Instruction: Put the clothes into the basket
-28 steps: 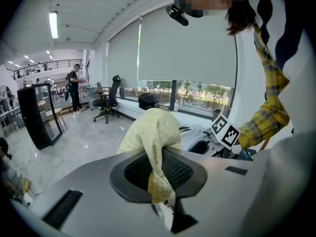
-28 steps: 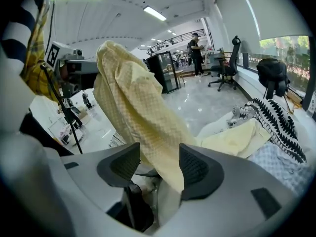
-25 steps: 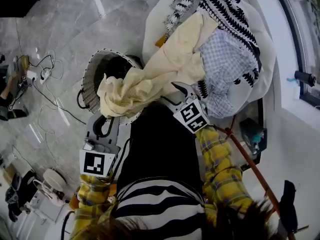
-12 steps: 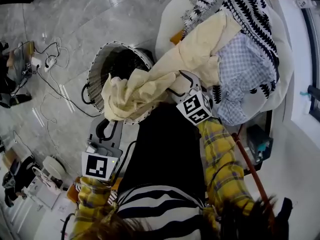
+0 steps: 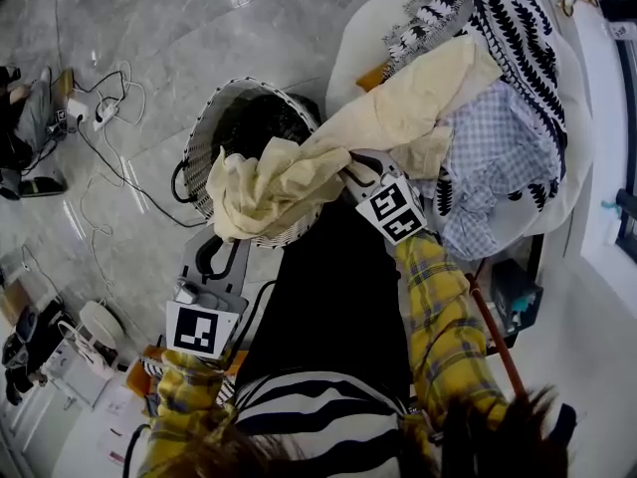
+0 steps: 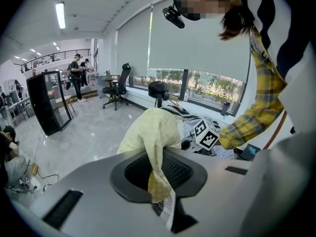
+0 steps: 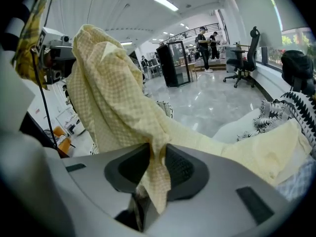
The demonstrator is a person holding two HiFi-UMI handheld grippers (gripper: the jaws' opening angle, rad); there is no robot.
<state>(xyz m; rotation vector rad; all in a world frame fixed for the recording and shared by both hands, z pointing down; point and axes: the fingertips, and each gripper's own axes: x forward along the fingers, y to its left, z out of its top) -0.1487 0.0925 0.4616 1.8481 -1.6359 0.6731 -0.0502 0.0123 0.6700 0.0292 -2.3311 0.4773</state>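
Left tool (image 6: 159,181), just-closing right tool (image 7: 150,174) both pinch pale-yellow checked cloth (image 5: 279,172); tail outside round woven basket (image 5: 195,157) could snag.

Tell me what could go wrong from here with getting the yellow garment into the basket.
1. The yellow garment lies across the blue checked shirt; pulling on may drag that shirt along.
2. It bunches over the basket's near rim, so letting go now might drop it outside, onto the floor.
3. The right gripper, whose jaws have just been closing, pinches only a narrow fold, as does the left gripper; either could slip.
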